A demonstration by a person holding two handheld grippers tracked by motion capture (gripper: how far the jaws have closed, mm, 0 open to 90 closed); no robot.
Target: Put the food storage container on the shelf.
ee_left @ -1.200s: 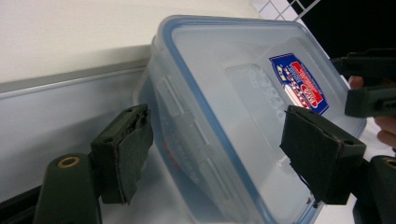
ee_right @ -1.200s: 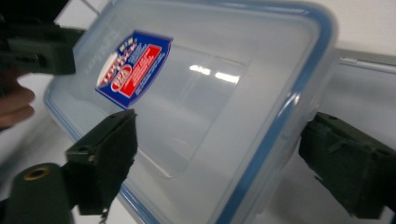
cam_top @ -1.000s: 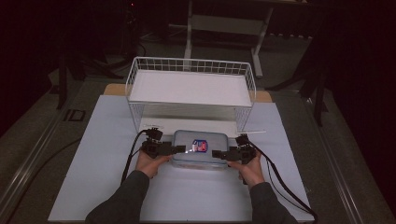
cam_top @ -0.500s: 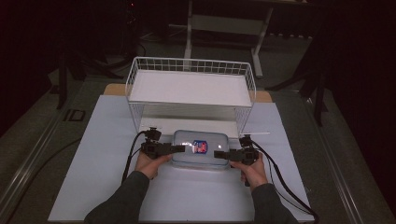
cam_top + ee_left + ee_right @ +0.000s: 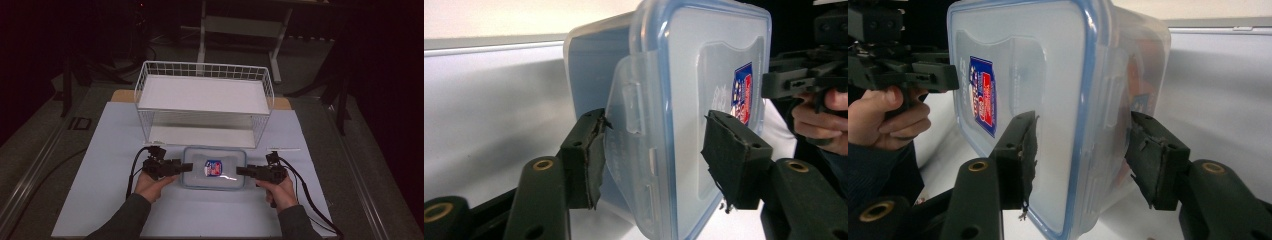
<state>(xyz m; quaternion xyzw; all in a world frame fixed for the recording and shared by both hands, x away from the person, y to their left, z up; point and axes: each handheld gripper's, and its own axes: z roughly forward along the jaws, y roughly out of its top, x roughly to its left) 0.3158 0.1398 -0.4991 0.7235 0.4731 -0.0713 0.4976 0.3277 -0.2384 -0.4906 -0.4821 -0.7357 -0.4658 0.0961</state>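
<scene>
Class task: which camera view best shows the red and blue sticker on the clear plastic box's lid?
The right gripper view: the red and blue sticker sits large on the clear, blue-rimmed plastic box. In the left gripper view the sticker is seen edge-on, partly behind a jaw. In the high view it is tiny.

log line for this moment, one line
scene: lidded container on white mat, before wire basket | left gripper: jaws just closing around its left end | right gripper: jaws just closing around its right end

White wire basket (image 5: 205,82) on pale mat (image 5: 107,150).
</scene>
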